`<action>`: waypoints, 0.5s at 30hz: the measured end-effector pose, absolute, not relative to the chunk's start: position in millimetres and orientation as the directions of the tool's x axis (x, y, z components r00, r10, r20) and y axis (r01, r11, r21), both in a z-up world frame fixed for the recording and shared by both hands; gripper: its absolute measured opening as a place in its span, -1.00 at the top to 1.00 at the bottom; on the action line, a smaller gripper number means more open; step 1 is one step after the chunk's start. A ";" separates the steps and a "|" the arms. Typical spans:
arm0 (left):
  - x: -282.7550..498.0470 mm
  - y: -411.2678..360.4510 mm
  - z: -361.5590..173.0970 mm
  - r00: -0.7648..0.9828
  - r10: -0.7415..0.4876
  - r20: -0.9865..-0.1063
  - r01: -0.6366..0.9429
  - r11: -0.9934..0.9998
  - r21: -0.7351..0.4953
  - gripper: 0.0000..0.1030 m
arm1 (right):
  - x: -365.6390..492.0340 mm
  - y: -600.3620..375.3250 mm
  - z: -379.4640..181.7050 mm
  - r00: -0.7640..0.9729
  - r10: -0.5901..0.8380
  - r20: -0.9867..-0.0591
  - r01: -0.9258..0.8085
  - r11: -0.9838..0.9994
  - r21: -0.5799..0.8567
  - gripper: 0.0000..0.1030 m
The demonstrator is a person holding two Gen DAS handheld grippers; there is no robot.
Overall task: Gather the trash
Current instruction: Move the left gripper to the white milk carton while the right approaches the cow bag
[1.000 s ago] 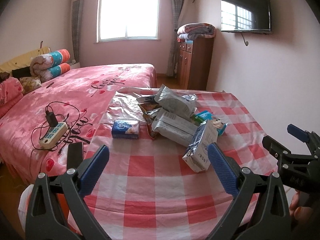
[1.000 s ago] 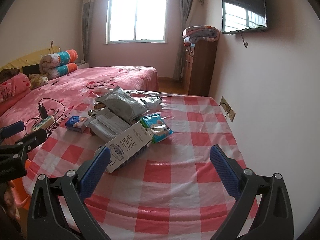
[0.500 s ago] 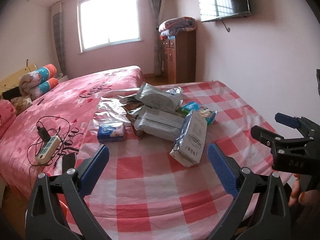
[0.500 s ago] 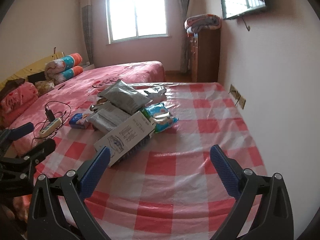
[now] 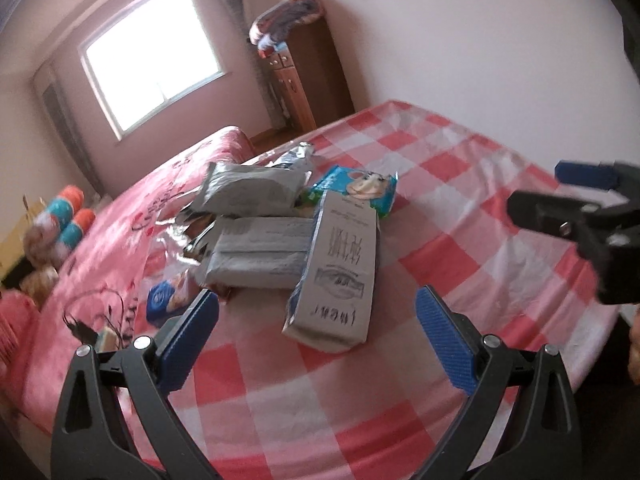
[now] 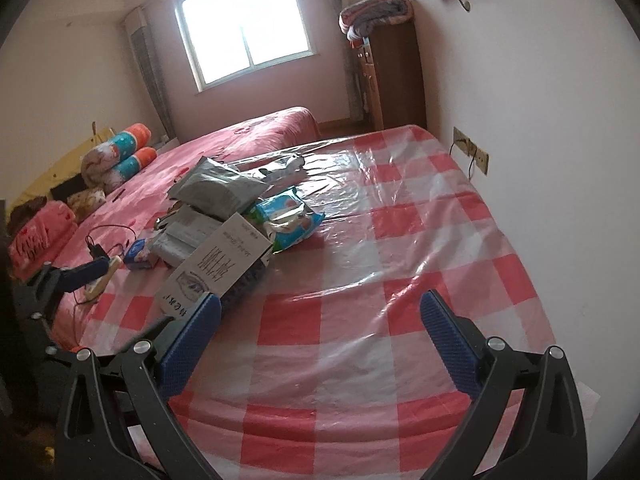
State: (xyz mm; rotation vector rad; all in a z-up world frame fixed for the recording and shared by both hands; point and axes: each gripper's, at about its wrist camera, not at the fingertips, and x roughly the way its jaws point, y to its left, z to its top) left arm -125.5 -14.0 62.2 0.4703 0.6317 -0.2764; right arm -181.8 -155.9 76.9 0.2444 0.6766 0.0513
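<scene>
A heap of trash lies on the red-and-white checked table (image 5: 460, 240): a white carton (image 5: 340, 272) in front, grey pouches (image 5: 260, 256) behind it, a blue-green wrapper (image 5: 356, 188) and a small blue packet (image 5: 166, 298). My left gripper (image 5: 316, 332) is open and empty, just in front of the carton. My right gripper (image 6: 320, 332) is open and empty over the table's near part; the carton (image 6: 216, 272) lies to its left. Each gripper shows at the edge of the other's view.
A pink bed (image 6: 248, 140) with rolled blankets (image 6: 120, 156) lies left of the table; a power strip with cables (image 6: 100, 276) rests on it. A wooden cabinet (image 6: 396, 76) stands at the back by the right wall. A wall socket (image 6: 472, 152) sits beside the table.
Both grippers have moved forward and tilted down toward the table. The left one has come close to the white carton. Both stay open.
</scene>
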 end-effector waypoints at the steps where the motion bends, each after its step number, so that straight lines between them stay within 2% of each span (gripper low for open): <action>1: -122.3 -17.5 59.9 0.776 -0.094 -0.624 0.385 0.854 0.350 -0.92 | -179.6 -159.0 75.3 0.777 0.132 -0.616 0.033 0.968 0.249 -0.92; 6: -99.0 -34.7 45.4 0.780 -0.028 -0.625 0.372 0.823 0.428 -0.88 | -166.2 -174.9 70.4 0.770 0.144 -0.622 0.041 0.961 0.274 -0.92; 8: -89.6 -38.1 40.4 0.780 -0.003 -0.626 0.363 0.817 0.448 -0.53 | -159.3 -180.8 68.2 0.763 0.154 -0.628 0.046 0.956 0.290 -0.91; 10: -78.4 -38.5 34.8 0.767 0.018 -0.641 0.353 0.822 0.446 -0.44 | -151.5 -185.7 67.1 0.760 0.153 -0.632 0.051 0.955 0.294 -0.91; 12: -73.4 -38.2 33.7 0.759 0.004 -0.651 0.359 0.831 0.424 -0.42 | -143.5 -189.9 65.5 0.755 0.161 -0.635 0.051 0.952 0.302 -0.91; 15: -69.6 -39.9 33.6 0.751 -0.016 -0.660 0.373 0.836 0.404 -0.28 | -132.1 -192.7 63.9 0.748 0.179 -0.639 0.041 0.949 0.314 -0.89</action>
